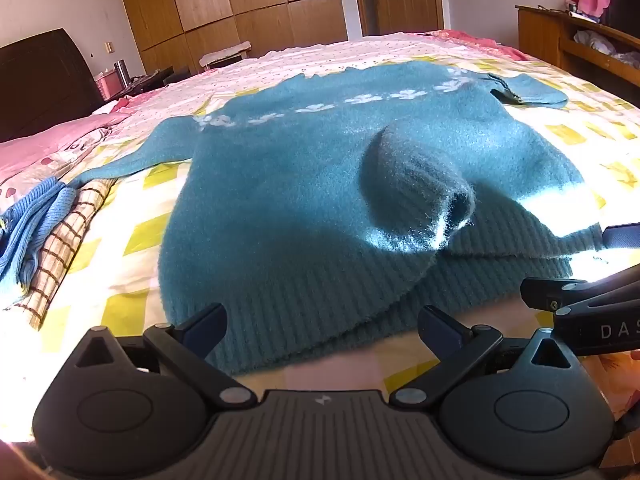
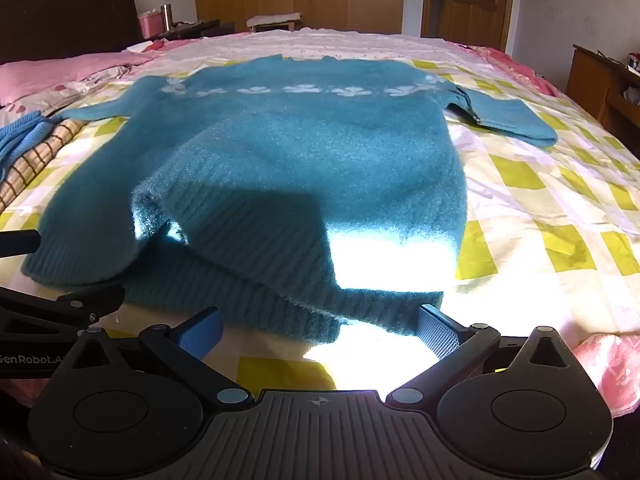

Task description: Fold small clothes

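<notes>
While the bed (image 2: pixel 532 200) fills nearly the whole frame in both views, its yellow-checked sheet running from the lower edge up to the wardrobe doors at the top, the teal sweater (image 2: pixel 280 148) lies spread across the middle of it, white flower band toward the top of the frame, ribbed hem (image 2: pixel 360 300) toward me at the bottom. One sleeve (image 2: pixel 516 124) points to the right edge and the other sleeve (image 1: pixel 132 160) to the left edge. On the body, right of centre in the left view, a bulged flap of knit (image 1: pixel 416 188) stands up, so the near part is not flat.

I judge that the step is to take the hem at both corners and carry it up toward the flower band. My left claw (image 1: pixel 322 326) has its fingers wide apart, holding nothing, low in the frame just short of the hem. My right claw (image 2: pixel 320 330) is likewise spread and empty, the hem lying between its tips. To do this well I should smooth that bulge first, pinch both knit layers together and lift both corners evenly. At the left edge a blue knit piece (image 1: pixel 32 216) and a checked cloth (image 1: pixel 60 248) lie clear of the sweater.
</notes>
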{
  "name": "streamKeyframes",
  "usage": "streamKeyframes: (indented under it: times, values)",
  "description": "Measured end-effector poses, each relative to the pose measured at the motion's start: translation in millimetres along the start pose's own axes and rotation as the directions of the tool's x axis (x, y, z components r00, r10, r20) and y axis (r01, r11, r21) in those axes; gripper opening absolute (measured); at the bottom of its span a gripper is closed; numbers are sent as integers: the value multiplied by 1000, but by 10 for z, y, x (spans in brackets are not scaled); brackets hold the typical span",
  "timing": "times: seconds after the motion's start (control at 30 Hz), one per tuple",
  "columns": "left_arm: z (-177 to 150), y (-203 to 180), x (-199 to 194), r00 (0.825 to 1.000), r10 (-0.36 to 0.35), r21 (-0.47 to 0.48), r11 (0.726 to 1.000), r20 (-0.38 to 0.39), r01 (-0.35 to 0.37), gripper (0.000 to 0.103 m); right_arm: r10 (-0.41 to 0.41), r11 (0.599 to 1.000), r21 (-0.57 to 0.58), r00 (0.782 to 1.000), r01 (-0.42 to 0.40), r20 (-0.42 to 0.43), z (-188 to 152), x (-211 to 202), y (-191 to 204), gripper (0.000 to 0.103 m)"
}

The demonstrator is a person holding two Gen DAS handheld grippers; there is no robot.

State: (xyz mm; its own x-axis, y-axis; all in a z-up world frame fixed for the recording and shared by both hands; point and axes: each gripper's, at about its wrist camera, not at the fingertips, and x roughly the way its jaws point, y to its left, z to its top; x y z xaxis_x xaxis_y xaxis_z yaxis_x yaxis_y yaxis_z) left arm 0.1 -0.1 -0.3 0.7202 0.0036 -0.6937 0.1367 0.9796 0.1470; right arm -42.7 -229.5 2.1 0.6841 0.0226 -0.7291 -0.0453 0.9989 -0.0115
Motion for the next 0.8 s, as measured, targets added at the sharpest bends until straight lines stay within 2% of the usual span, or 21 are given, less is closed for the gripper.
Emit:
streamKeyframes:
  times: [0.8]
  values:
    - [-26,38,39,999,-29,-64,998,-31,27,103,-8,1000,-11,1000,8,1,-8,-10,24,103]
